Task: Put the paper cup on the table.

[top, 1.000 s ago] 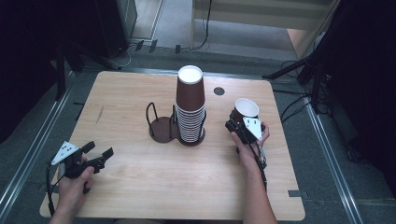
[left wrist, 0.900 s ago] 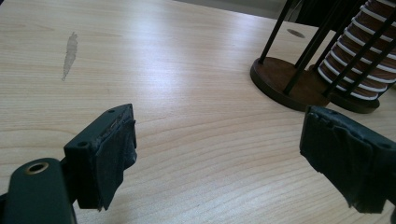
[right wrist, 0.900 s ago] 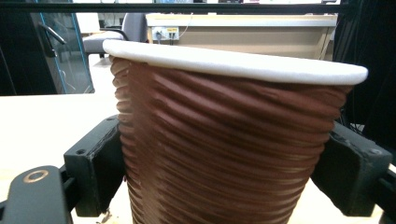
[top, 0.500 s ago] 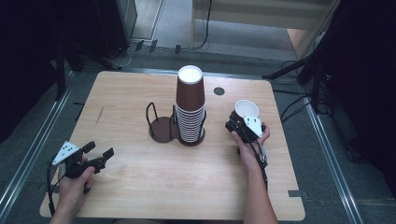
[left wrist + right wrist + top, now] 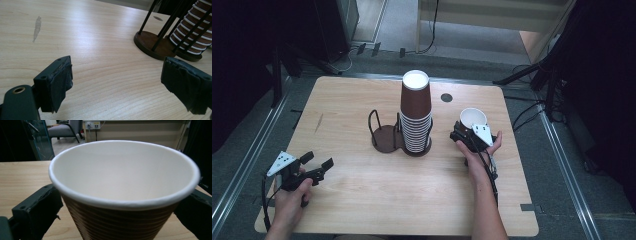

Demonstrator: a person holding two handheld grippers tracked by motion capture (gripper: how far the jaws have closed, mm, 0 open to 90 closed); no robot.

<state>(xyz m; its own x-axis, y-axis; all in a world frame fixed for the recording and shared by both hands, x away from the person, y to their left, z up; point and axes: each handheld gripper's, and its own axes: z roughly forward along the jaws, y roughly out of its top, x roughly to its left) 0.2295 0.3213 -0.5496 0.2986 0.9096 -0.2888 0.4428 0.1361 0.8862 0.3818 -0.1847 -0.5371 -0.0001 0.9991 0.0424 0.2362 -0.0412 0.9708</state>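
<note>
While the right gripper (image 5: 465,134) has just been opening, one cup (image 5: 125,192) stands upright between its jaws, mouth up, long axis vertical; the jaws flank the lower wall on both sides, spread wide. Whether the pads still touch the wall I can't tell, but it looks more like a release than a grip. Seen from above, the cup (image 5: 473,118) sits on the table (image 5: 362,200) just ahead of the jaws, so it is far nearer the right hand than the left.

Left gripper (image 5: 314,167) rests well apart, jaws wide with nothing between them; ahead and to the right of those jaws stands the rack (image 5: 156,43).

Count: one loose cup, one stack (image 5: 416,112) in the rack, one empty rack ring (image 5: 384,132) beside it, two grippers. Likely next: back the right jaws straight off the cup without tipping it.
</note>
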